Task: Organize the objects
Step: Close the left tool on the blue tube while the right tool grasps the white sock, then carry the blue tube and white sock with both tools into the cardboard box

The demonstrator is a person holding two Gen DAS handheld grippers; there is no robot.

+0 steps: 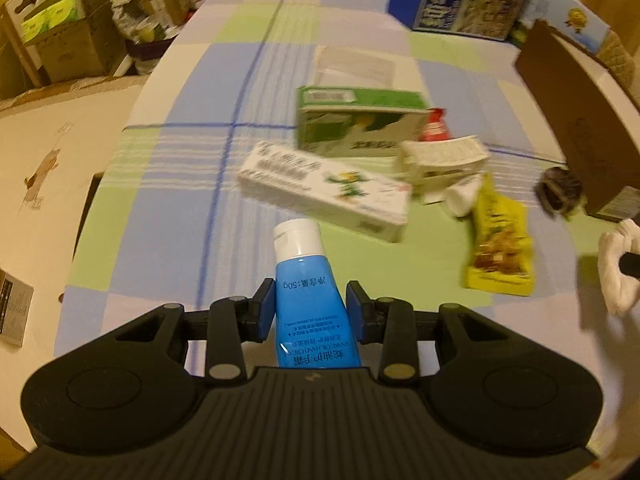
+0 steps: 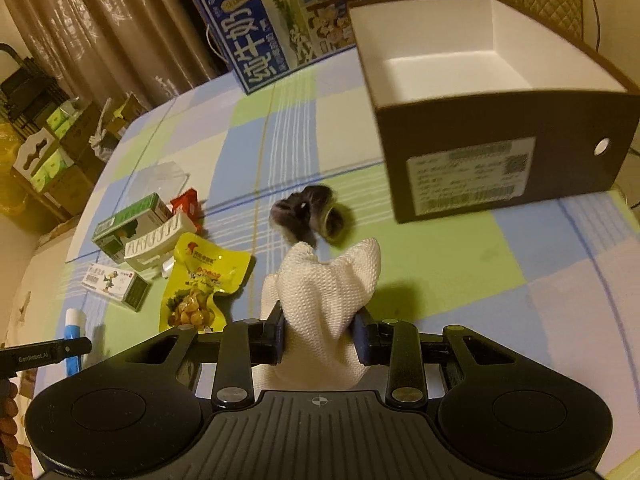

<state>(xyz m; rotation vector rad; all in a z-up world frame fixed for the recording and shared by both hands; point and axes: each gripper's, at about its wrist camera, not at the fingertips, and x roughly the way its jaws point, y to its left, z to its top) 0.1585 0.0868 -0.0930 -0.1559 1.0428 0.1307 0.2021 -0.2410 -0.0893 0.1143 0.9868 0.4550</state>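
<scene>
Clearly mid-carry: left gripper pinching the blue tube around its middle, cap forward, above the checked surface; right gripper clamped on the white cloth, short of the open brown box. Best to lift over the near wall before letting go, cloth first, tube upright after. Only visible from the right wrist: the box's bare white interior. Only legible from the left: the tube's label.
</scene>
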